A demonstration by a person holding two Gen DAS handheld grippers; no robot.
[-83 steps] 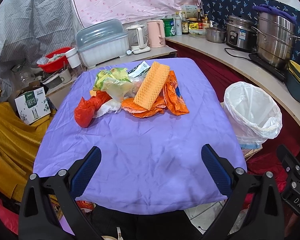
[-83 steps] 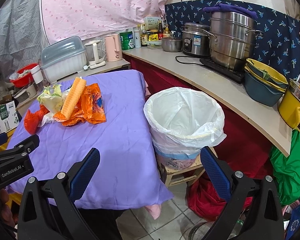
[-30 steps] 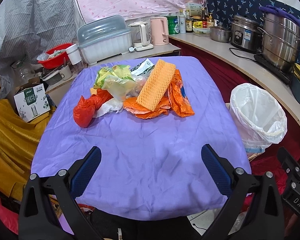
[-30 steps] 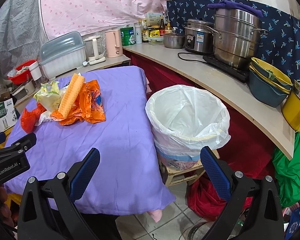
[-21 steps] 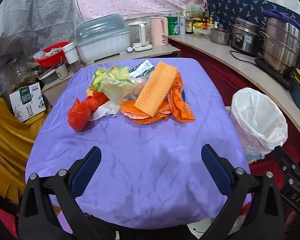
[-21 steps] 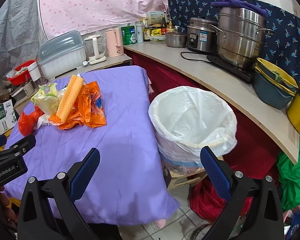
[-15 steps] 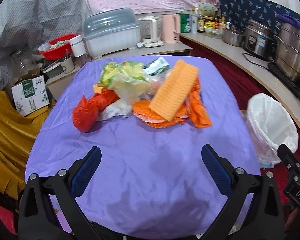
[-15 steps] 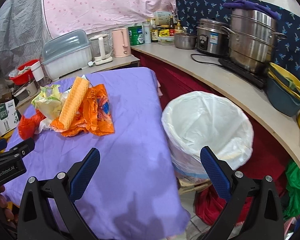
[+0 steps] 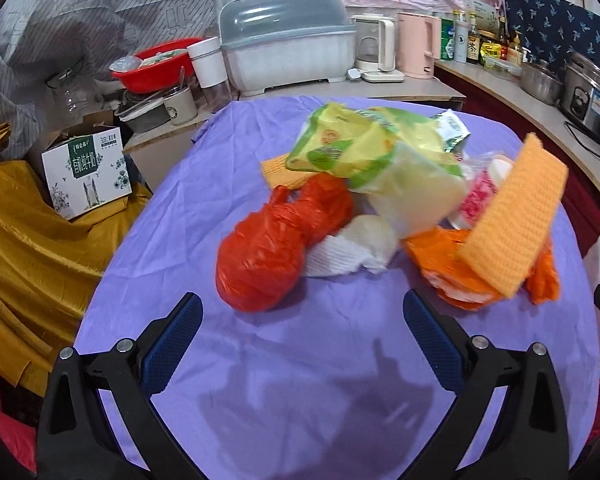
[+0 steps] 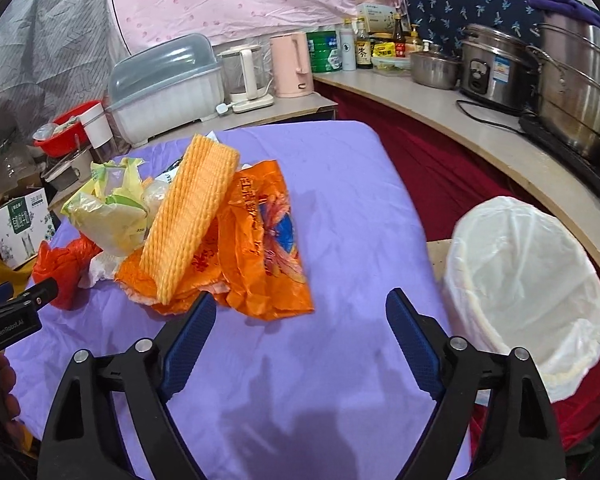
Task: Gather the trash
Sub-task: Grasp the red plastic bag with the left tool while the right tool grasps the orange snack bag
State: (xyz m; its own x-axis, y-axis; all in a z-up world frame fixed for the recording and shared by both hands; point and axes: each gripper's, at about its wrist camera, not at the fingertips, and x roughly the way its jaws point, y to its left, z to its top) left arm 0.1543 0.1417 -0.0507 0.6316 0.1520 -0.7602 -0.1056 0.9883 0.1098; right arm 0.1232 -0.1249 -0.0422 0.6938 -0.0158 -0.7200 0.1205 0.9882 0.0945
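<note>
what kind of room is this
Most likely a home kitchen: a counter carries a rice cooker and a large steel steamer pot, and a covered dish rack and a pink kettle stand beyond the purple-clothed table.

Bare purple tablecloth (image 9: 300, 360) lies before the trash pile (image 9: 380, 200); bin (image 10: 528, 292) flanks right.

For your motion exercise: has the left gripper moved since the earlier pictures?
Yes. The left gripper has come forward toward the red bag, which now looms larger.
</note>
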